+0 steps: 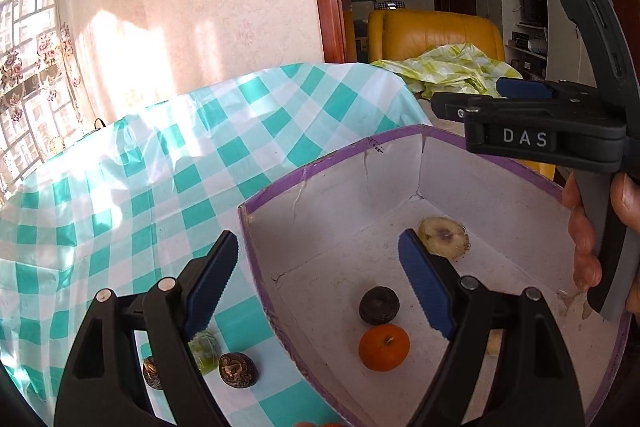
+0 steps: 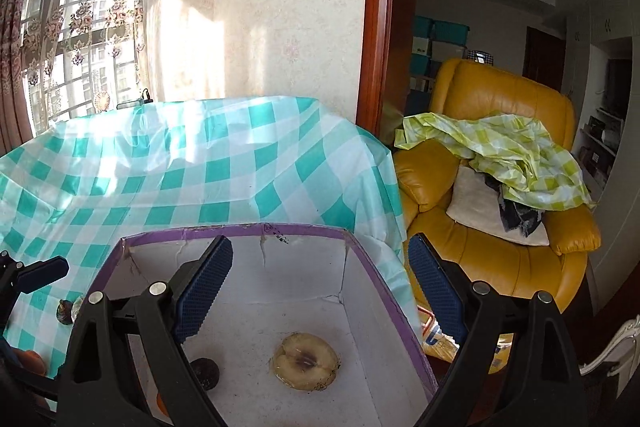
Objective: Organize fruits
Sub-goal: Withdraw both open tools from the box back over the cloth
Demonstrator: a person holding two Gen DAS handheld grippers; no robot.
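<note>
A white box with a purple rim [image 1: 320, 163] [image 2: 240, 228] stands on the checked table. Inside lie an orange [image 1: 384, 347], a dark round fruit [image 1: 378, 305] [image 2: 205, 373] and a pale halved fruit [image 1: 443, 237] [image 2: 306, 361]. My left gripper [image 1: 320, 287] is open and empty, straddling the box's left wall. My right gripper [image 2: 320, 291] is open and empty above the box's far right corner; it also shows in the left wrist view [image 1: 520, 135]. On the cloth left of the box lie a dark wrinkled fruit [image 1: 238, 369], a green piece [image 1: 206, 351] and another dark fruit [image 1: 152, 373].
The table wears a teal and white checked cloth [image 1: 160, 163] [image 2: 180, 171]. A yellow leather armchair [image 2: 500, 187] with a green checked cloth [image 2: 512, 147] stands to the right. A wall and a window are behind the table. Orange fruit [image 2: 30, 361] lies at the left edge.
</note>
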